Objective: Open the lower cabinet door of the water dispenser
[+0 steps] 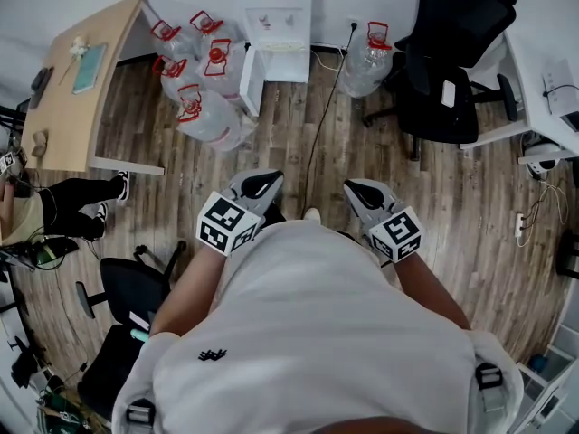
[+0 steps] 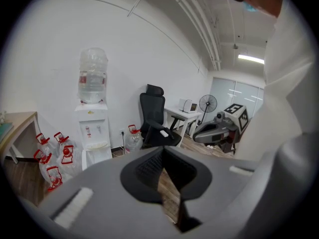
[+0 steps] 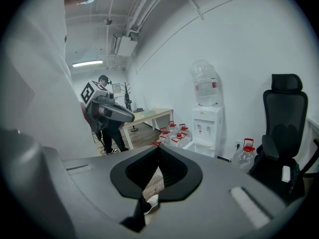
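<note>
The white water dispenser (image 1: 274,25) stands against the far wall with a clear bottle (image 2: 92,81) on top. A white panel (image 1: 251,81) juts from its lower front and looks like the lower door swung outward. Both grippers are held in front of the person's chest, well back from the dispenser and touching nothing. My left gripper (image 1: 262,184) is shut and empty, its jaws meeting at the tips (image 2: 163,151). My right gripper (image 1: 360,190) is also shut with nothing in it (image 3: 159,148).
Several empty water jugs (image 1: 204,80) with red handles lie left of the dispenser, and one more jug (image 1: 366,61) stands to its right. A black office chair (image 1: 448,70) is at right, a wooden desk (image 1: 77,89) at left with a seated person (image 1: 63,206). A black cable (image 1: 321,125) runs across the floor.
</note>
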